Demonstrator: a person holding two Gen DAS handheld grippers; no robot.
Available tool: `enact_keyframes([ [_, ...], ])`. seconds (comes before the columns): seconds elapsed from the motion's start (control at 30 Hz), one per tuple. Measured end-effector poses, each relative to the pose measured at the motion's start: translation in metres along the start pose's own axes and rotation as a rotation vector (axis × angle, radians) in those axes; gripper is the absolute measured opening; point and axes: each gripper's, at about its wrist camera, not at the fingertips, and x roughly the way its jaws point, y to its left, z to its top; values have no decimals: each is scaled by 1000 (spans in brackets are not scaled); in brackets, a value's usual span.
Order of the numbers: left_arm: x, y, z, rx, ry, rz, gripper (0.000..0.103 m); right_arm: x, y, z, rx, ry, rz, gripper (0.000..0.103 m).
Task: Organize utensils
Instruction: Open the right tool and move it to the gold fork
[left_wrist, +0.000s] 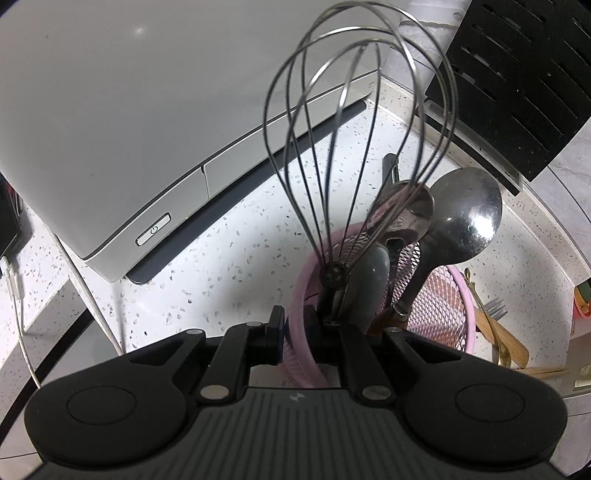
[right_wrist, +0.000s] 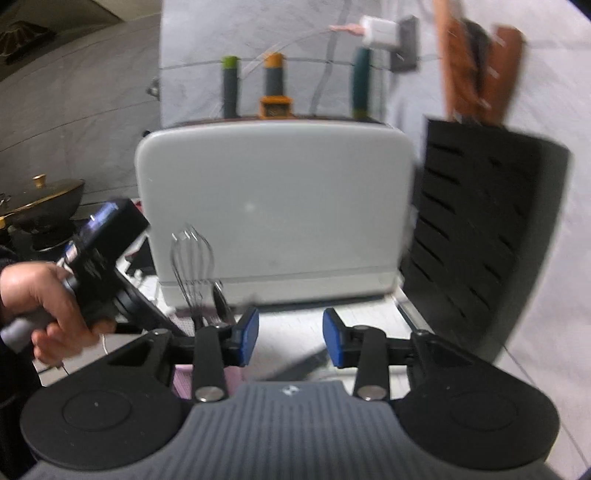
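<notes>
Pink mesh utensil holder (left_wrist: 439, 306) sits on the speckled white counter (left_wrist: 236, 236), just in front of a grey appliance (left_wrist: 122, 122) w/ a power button (left_wrist: 153, 229). L gripper (left_wrist: 297, 325) is clamped on the holder's rim: pink rim runs between the two jaws, which stand nearly together. Inside the holder: a wire whisk (left_wrist: 354, 147) standing upright w/ its loops up, two steel ladles (left_wrist: 465, 218) leaning to the right, plus a grey handle (left_wrist: 373, 284). Whisk handle is right against the gripper's right-hand finger; can't tell if it touches. On the counter beside the holder, right side: a fork (left_wrist: 495, 308) and wooden pieces (left_wrist: 506, 339). Black slotted knife block (left_wrist: 524, 85) behind, top right.

R gripper (right_wrist: 290, 338) has its blue pads (right_wrist: 248, 334) apart w/ nothing between them, only counter showing in the gap. Its view is blurred. In that view the person's hand (right_wrist: 40, 306) grips the L tool at far left, whisk poking up by it, appliance straight ahead, knife block w/ wooden handles (right_wrist: 476, 66) to the right
</notes>
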Motion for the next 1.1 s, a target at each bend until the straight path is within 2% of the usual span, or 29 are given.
enact_keyframes([
  [0.2, 0, -4, 0, 4, -1, 10, 11, -7, -13, -35, 30, 103, -34, 37],
  [0.53, 1, -5, 0, 5, 4, 14, 11, -6, 0, -94, 14, 257, -55, 37],
  [0.83, 3, -9, 1, 12, 10, 33, 11, 5, 10, -109, 55, 269, -90, 36],
  [1.1, 5, -8, 1, 14, 12, 31, 11, 18, 17, -120, 34, 323, -94, 34],
])
